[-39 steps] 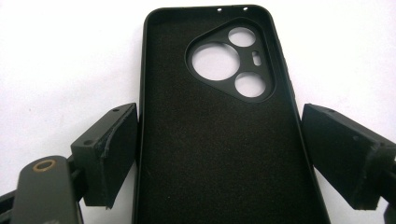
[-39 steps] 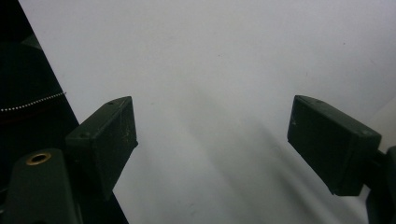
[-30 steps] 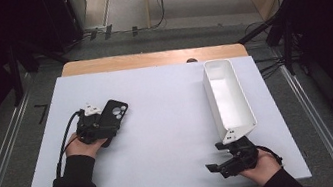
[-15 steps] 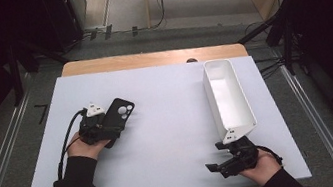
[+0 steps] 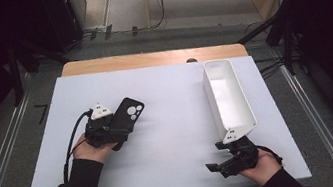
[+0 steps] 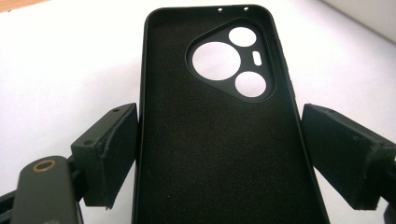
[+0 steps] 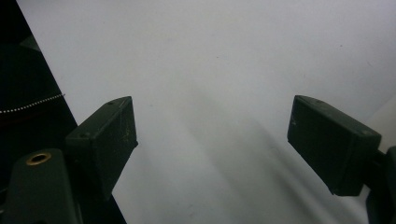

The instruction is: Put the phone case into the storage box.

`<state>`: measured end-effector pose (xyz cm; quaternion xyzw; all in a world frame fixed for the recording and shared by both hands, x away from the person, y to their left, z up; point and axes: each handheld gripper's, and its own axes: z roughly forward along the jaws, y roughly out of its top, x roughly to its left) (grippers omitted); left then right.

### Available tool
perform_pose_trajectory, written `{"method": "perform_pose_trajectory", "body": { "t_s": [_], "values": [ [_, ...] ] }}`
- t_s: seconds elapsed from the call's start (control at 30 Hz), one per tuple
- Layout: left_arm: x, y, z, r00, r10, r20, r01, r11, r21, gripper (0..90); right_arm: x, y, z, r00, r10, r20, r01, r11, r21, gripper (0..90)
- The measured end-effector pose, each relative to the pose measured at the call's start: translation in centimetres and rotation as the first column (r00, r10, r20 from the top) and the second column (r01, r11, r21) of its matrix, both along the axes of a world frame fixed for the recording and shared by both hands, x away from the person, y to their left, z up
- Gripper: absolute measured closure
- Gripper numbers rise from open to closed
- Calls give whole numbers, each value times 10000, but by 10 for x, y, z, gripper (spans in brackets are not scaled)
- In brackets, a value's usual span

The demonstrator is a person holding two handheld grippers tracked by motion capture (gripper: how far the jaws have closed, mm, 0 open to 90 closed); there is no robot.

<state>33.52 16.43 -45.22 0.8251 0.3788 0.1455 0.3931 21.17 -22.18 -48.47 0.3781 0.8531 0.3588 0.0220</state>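
Observation:
A black phone case (image 5: pixel 131 111) with a cut-out for the camera lenses is held at the left of the white table top (image 5: pixel 173 87). My left gripper (image 5: pixel 118 130) is shut on its long sides. In the left gripper view the case (image 6: pixel 219 116) lies inner side up between the two pads (image 6: pixel 112 149), above the white surface. My right gripper (image 5: pixel 216 158) rests near the table's front right corner, just in front of the white bin. It stands open with nothing between its fingers (image 7: pixel 336 149), and bare table lies under my right gripper (image 7: pixel 212 140).
A long white bin (image 5: pixel 229 103) lies at the right side of the table, empty, its near end close to the right hand. A wooden board edge (image 5: pixel 149 58) runs along the far side. Dark stands and cables surround the table.
My left hand has carried the phone case to the right and a little upward. The right hand and the bin have not moved.

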Motion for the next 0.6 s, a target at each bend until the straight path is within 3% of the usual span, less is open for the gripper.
{"method": "perform_pose_trajectory", "body": {
  "t_s": [0.23, 0.6],
  "values": [
    [-7, -11, 1, 9998, -162, -120, 159, 9997, -205, 138, 0, 0, 0, 10000, -20, 36, 20, 10000, 29, 142],
    [-22, -28, 3, 9996, -33, 276, 44, 9992, -387, 137, 0, 1, 3, 10000, -74, 21, 74, 9998, 192, 142]
  ]
}}
